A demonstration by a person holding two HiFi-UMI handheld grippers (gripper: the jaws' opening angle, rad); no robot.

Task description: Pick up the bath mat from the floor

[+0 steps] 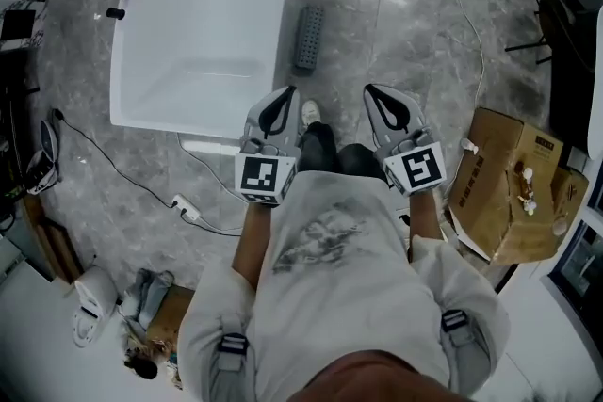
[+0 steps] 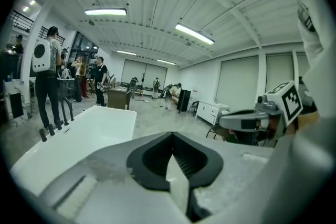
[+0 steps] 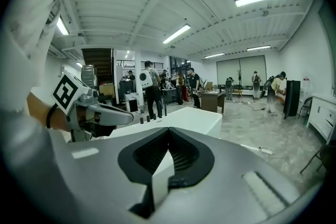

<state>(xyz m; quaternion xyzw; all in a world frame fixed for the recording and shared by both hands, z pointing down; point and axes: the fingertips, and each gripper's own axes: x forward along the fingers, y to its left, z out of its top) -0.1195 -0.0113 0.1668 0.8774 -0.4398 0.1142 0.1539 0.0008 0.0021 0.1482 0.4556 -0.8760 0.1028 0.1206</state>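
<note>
Plainly, nothing is in hand yet. The left tool [image 1: 283,101] and the right tool [image 1: 379,99] are both held up at chest height, side by side and pointing forward. In each gripper view the two jaws meet at the tip with only the hollow of the dark pads between them, so both are closed on nothing.

The bath mat [image 1: 308,38] is a dark grey, perforated strip lying flat on the marble floor [image 1: 396,24], just beside the right-hand wall of the white bathtub [image 1: 188,33]. It sits ahead of the person, past the pale shoe [image 1: 310,113], and far below the tools.

Its long axis runs away from the person, roughly parallel to the tub's side, so its near short end faces the tools. In the head view it lines up a little to the right of the left tool's tip and well left of the right tool's, which makes the left one the nearer.

By my reading, the coming move calls for a bend down and forward, with jaws opened first, toward that near end.
</note>
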